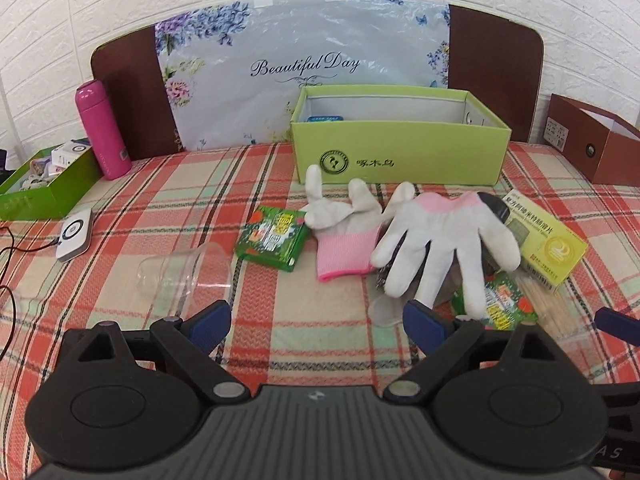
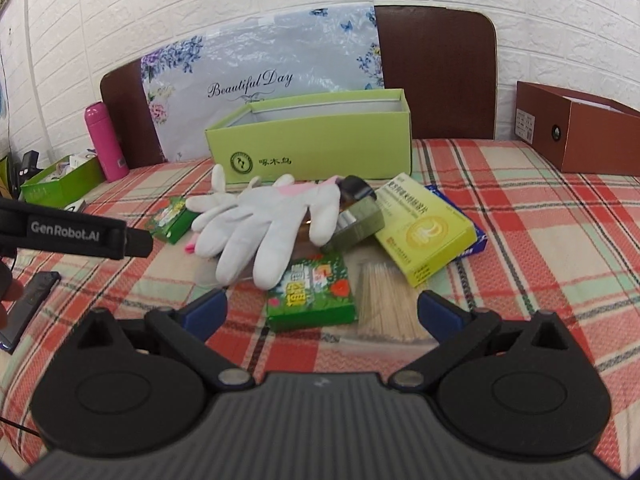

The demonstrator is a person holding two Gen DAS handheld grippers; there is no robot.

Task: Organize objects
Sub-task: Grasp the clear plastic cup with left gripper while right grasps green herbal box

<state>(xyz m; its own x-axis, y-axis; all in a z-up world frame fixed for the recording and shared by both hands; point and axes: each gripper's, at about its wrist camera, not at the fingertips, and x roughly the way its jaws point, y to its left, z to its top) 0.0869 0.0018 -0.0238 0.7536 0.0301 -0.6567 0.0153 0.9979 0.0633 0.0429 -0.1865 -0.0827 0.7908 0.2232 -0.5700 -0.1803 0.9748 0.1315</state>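
Both your grippers gape, empty — the left gripper just short of the gloves, the right gripper straddling a green packet and toothpicks.

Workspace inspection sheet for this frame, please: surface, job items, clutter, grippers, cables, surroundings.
Surface: plaid cloth, flat.
Job's things: two white gloves, one draped over a dark bottle; two small green packets; yellow medicine box; toothpicks; clear cup on its side; open light-green box.
Clutter: pink flask, green tray, white device.
Grippers: left hand-held gripper open, empty; right hand-held gripper open, empty.
Cables: black cable at left edge.
Surroundings: white brick wall, brown box.
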